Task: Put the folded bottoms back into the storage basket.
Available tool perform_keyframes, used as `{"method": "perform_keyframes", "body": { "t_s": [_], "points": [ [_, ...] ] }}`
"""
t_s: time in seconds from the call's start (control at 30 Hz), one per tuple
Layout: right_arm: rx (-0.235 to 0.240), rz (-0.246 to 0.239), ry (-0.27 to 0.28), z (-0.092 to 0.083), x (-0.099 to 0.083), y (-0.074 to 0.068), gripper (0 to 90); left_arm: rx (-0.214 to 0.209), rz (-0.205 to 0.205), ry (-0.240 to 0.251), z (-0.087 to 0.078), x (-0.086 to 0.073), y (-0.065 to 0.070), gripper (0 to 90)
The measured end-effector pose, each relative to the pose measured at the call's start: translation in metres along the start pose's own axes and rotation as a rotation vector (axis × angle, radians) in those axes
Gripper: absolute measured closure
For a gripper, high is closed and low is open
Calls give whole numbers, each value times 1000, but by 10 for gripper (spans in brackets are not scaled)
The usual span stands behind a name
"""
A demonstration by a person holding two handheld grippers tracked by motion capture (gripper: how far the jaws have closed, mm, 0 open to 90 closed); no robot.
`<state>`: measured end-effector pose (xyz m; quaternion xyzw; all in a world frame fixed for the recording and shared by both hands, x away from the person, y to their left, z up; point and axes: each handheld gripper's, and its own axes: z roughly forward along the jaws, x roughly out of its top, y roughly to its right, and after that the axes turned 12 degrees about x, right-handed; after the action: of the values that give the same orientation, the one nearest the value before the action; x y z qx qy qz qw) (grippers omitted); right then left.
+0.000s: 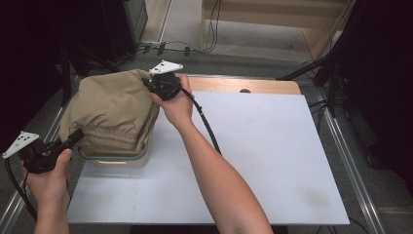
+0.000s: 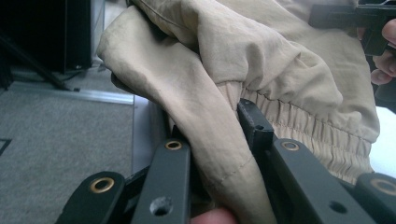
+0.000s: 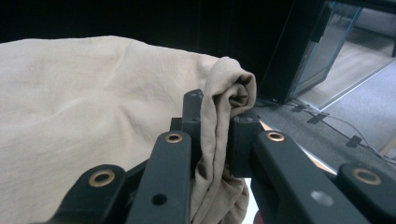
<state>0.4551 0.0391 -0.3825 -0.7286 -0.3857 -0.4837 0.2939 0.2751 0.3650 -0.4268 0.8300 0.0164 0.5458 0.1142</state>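
Tan cloth, thin and crinkled like a windbreaker, is what both tongs have hold of. Nearest the person, the left gripper (image 1: 73,138) is clamped on a fold at the near left corner of the garment (image 1: 109,109), just below its gathered elastic hem (image 2: 299,126). In the left gripper view the fold runs down between the two black jaws and fills the narrow gap, so the jaws are nearly closed with cloth pinched between them. The left hand (image 1: 48,183) sits off the table's near left corner.

Farther back, the right gripper (image 1: 152,84) pinches a rolled edge of the same garment at its far right corner. In the right gripper view the roll stands up between the jaws, which are drawn close on it. The right hand (image 1: 176,107) and forearm cross the white board (image 1: 272,161) to get there.

The garment lies bunched over a pale bin (image 1: 119,160) at the left of the board, hiding most of the bin's opening; only the near rim shows beneath the hem. Beyond the board lie a strip of wooden tabletop (image 1: 229,85), then floor and cables.

The step in hand looks like settling the garment over or into the bin, with opposite corners held. Which it is I cannot tell. Next, the two grips probably need to work together: lower both corners evenly so the cloth sinks inside the rim rather than spilling over the near side, then let go only once the bulk is seated.
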Motion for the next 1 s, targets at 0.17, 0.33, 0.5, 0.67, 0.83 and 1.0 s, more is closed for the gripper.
{"method": "perform_keyframes", "body": {
  "t_s": [0.17, 0.33, 0.5, 0.67, 0.83, 1.0],
  "points": [
    [-3, -6, -23, 14, -10, 3, 781, 25, 30, -28, 2, -3, 1, 749],
    [-12, 8, -44, 22, -16, 6, 773, 41, 80, -74, 7, -7, 6, 725],
    [-5, 40, -55, 23, -12, 4, 280, 49, 50, -60, 3, 0, 6, 223],
    [-10, 70, -96, 6, -4, 1, 75, -35, 76, -15, -6, 5, 13, 19],
    [16, 103, -47, -26, -6, 0, 3, -131, 100, 9, -10, 9, 22, 0],
    [56, 91, -24, -60, -22, -2, 0, -166, 111, 11, -8, 11, 33, 0]
  ]
}}
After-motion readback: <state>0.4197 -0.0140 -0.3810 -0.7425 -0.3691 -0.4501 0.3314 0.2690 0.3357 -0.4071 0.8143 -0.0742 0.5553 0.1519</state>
